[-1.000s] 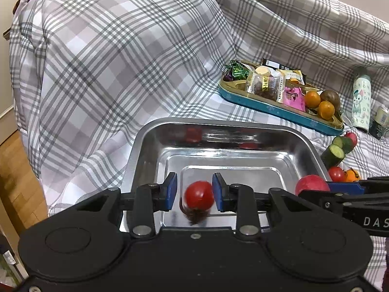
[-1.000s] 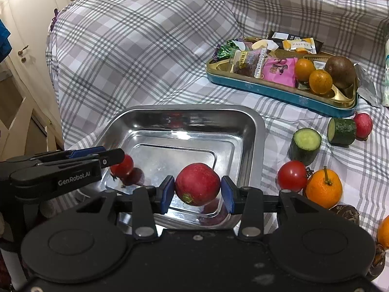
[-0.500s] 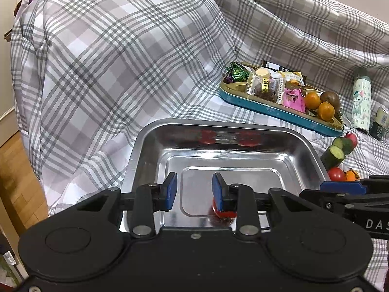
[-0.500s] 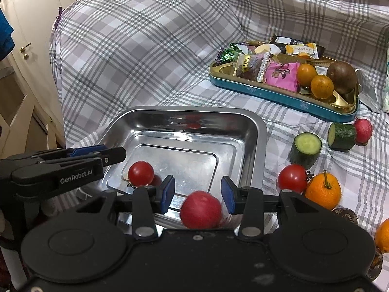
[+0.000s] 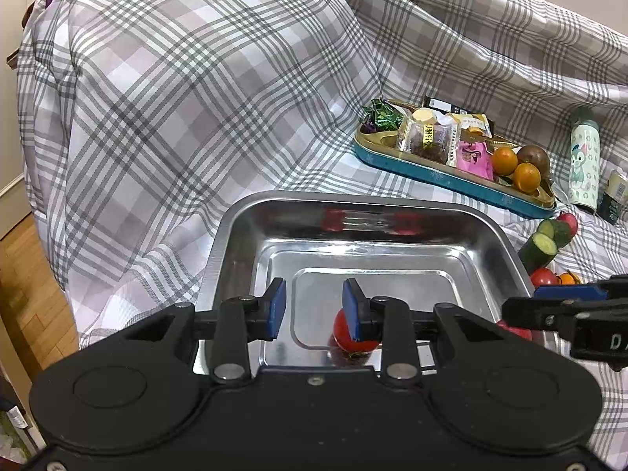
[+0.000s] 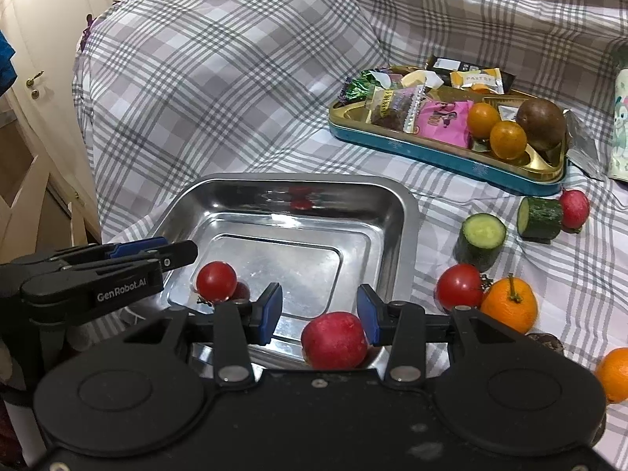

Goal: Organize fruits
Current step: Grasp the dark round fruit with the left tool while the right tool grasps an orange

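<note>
With both loads now dropped, plaid-covered sofa (image 6: pixel 243 90) noted as the work surface, steel tray (image 6: pixel 404 212) lying on it at front. Teal snack tin (image 6: pixel 443 157) seen further back, holding wrapped sweets, two small oranges and a brown fruit. Right gripper (image 6: pixel 320 310) found hovering at the tray's near rim, fingers apart and empty; a second ago clamped on the red apple (image 6: pixel 333 339), which now sits below and just ahead of them in the tray. Left gripper (image 5: pixel 312 308) likewise spread wide, gripping nothing; small tomato (image 6: pixel 216 280), held a second ago, now resting on the tray floor, partly behind the right finger in the left view. Two fruits judged delivered. Still loose on the cloth right of the tray: two cucumber pieces (image 6: pixel 481 241), second tomato (image 6: pixel 459 286), orange (image 6: pixel 508 310), a red fruit (image 6: pixel 575 206) touching the far cucumber piece. Likely next pick among these.
</note>
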The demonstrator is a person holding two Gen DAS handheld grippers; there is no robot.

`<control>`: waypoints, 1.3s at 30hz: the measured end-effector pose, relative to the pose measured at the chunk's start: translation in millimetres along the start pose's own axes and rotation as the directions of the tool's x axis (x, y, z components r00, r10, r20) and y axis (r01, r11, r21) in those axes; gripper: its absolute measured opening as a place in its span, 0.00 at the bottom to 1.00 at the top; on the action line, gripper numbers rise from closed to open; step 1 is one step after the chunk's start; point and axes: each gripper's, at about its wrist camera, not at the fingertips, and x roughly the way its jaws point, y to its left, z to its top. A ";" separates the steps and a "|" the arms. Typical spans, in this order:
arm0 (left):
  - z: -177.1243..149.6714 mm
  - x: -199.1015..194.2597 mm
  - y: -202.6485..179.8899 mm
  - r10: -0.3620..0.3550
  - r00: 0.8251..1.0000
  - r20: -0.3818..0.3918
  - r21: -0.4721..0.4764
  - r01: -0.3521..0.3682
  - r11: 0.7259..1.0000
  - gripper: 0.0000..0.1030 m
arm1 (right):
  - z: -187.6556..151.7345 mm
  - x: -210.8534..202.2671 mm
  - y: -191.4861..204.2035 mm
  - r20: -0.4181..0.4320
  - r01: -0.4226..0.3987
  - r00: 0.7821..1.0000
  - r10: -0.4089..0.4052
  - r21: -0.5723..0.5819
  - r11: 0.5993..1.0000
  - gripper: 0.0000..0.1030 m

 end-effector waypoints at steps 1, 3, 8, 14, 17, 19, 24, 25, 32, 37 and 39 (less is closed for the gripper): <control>-0.1 0.1 -0.4 0.001 1.000 0.000 0.003 -0.001 1.000 0.39 | 1.0 -1.0 -0.5 -0.005 0.009 1.000 -0.009 -0.001 1.000 0.43; -0.3 0.2 -1.6 0.004 1.000 0.000 0.010 -0.004 1.000 0.39 | 3.6 -3.7 -2.5 -0.008 0.033 0.999 -0.033 -0.001 0.999 0.43; 0.0 0.9 -7.4 0.015 1.000 -0.001 0.037 -0.015 0.999 0.39 | 10.1 -8.7 -19.6 -0.023 0.089 0.996 -0.088 0.065 0.994 0.43; -0.2 -0.1 -21.7 0.039 0.999 -0.006 0.110 -0.038 0.993 0.39 | 17.1 -13.5 -51.4 -0.045 0.195 0.981 -0.191 0.163 0.967 0.43; -1.1 -1.0 -31.6 0.017 0.999 -0.030 0.122 -0.013 0.992 0.39 | 19.7 -17.1 -72.3 -0.093 0.238 0.970 -0.223 0.209 0.949 0.43; -1.8 -1.2 -39.8 -0.008 0.998 -0.062 0.114 0.015 0.993 0.39 | 20.1 -19.5 -87.2 -0.138 0.272 0.959 -0.246 0.225 0.936 0.43; 2.3 -14.7 -70.7 -0.083 0.994 -0.074 0.142 0.093 0.985 0.39 | 17.5 -33.2 -122.5 -0.217 0.324 0.936 -0.276 0.232 0.917 0.43; 3.7 -18.3 -78.6 -0.093 0.993 -0.071 0.153 0.103 0.983 0.39 | 18.1 -36.5 -128.0 -0.221 0.322 0.936 -0.272 0.237 0.917 0.43; 15.2 -13.8 -122.4 -0.181 0.965 -0.187 0.142 0.209 0.968 0.39 | 10.1 -62.2 -166.1 -0.241 0.286 0.945 -0.220 0.285 0.915 0.43; 14.8 -10.4 -150.5 -0.259 0.937 -0.235 0.126 0.294 0.948 0.39 | 2.4 -58.2 -179.5 -0.276 0.280 0.940 -0.201 0.288 0.916 0.43; 13.0 -9.6 -161.9 -0.271 0.931 -0.245 0.144 0.311 0.939 0.39 | 0.6 -56.9 -180.6 -0.284 0.273 0.939 -0.192 0.282 0.920 0.43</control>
